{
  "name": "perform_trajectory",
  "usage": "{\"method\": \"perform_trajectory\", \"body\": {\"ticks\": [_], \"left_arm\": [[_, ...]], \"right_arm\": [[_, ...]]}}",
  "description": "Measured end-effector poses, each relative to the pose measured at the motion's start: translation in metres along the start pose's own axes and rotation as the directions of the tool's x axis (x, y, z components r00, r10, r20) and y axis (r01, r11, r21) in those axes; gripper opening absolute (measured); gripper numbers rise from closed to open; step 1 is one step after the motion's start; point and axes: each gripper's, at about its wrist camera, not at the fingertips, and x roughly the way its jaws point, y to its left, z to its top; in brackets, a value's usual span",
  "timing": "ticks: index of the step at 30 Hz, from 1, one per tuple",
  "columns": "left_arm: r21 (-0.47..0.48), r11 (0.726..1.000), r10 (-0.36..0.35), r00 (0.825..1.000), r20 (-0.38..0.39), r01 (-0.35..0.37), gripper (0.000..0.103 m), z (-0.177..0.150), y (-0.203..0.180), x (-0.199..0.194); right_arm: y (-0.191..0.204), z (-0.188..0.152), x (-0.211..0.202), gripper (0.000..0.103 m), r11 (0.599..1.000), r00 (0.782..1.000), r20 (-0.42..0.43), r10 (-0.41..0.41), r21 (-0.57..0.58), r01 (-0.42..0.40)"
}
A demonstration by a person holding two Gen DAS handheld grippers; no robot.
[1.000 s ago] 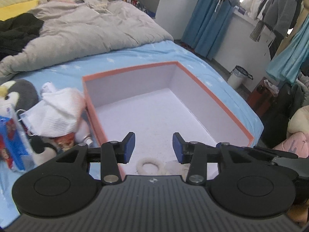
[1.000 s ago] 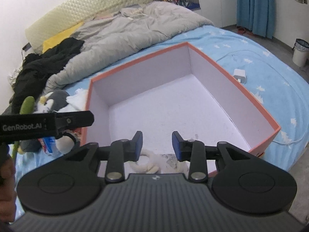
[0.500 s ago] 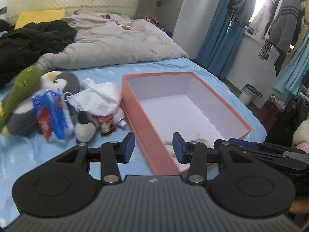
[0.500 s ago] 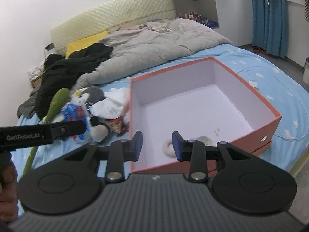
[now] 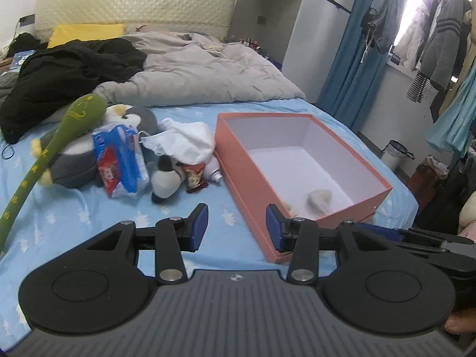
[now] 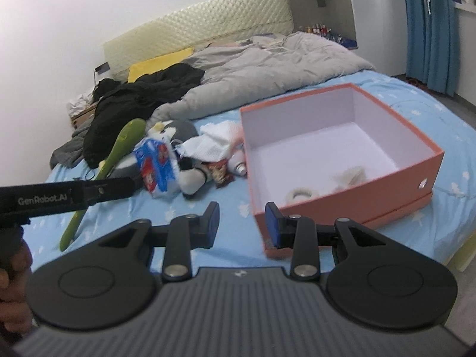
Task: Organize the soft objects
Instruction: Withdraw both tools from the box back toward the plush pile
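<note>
A bed with a pale blue sheet [image 5: 74,226] fills a cluttered bedroom, seen from two hand-held grippers poised above its near edge. At the far left a yellow pillow [image 5: 86,31] leans on a quilted cream headboard [image 5: 131,6], with black clothes [image 5: 65,68] heaped beside a rumpled grey duvet [image 5: 208,71]. Below them the soft things lie in a loose pile on the sheet: a long green plush [image 5: 62,125], a grey penguin toy [image 5: 139,117], a blue and red tissue pack [image 5: 120,160], a smaller penguin toy [image 5: 165,180] and a white cloth [image 5: 190,141], all just left of an open orange box [image 5: 247,178]. The box, white inside, holds a cream ring [image 6: 302,195] and another pale soft item near its front wall. The left gripper [image 5: 236,227] hangs partly open and empty over the sheet by the box's near corner; the right gripper [image 6: 242,224] is likewise partly open with nothing between its blue pads. To the right, blue curtains [image 5: 360,68], hanging clothes [image 5: 440,44] and a small bin [image 5: 397,154] line the wall.
</note>
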Motion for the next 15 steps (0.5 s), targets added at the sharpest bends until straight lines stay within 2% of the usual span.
{"method": "perform_trajectory", "body": {"ticks": [15], "left_arm": [[-0.081, 0.993, 0.085, 0.996, -0.033, -0.088, 0.049, -0.038, 0.058, -0.007]], "right_arm": [[0.035, -0.029, 0.022, 0.037, 0.997, 0.997, -0.057, 0.052, -0.056, -0.055]]}}
